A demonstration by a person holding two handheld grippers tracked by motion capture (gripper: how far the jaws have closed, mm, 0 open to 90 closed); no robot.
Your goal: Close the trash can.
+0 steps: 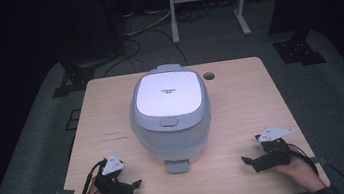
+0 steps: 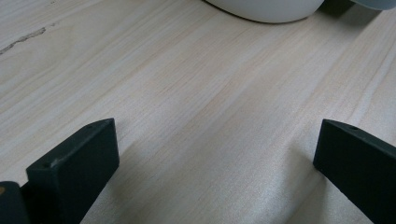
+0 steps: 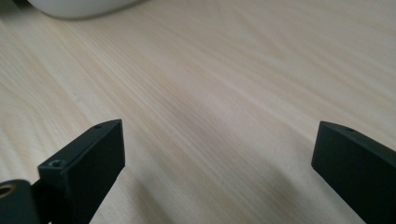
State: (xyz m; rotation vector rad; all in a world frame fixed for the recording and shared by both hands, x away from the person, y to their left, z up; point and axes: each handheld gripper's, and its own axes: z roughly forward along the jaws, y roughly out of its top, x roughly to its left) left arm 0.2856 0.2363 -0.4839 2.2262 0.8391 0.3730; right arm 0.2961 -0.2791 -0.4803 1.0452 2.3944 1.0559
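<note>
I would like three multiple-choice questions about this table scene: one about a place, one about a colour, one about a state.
1. Where does the rice cooker stand on the table?
A. near the middle
B. at the near left corner
C. at the far right corner

2. What colour is the cooker's flat lid panel?
A. red
B. white
C. black

3. How is the right gripper?
A. shut on the cooker
B. shut on a cloth
C. open, with nothing between its jaws

Answers:
1 A, it stands between the left gripper and the right gripper in the high view.
2 B, the panel is plainly white.
3 C, bare wood lies between the jaws.
</note>
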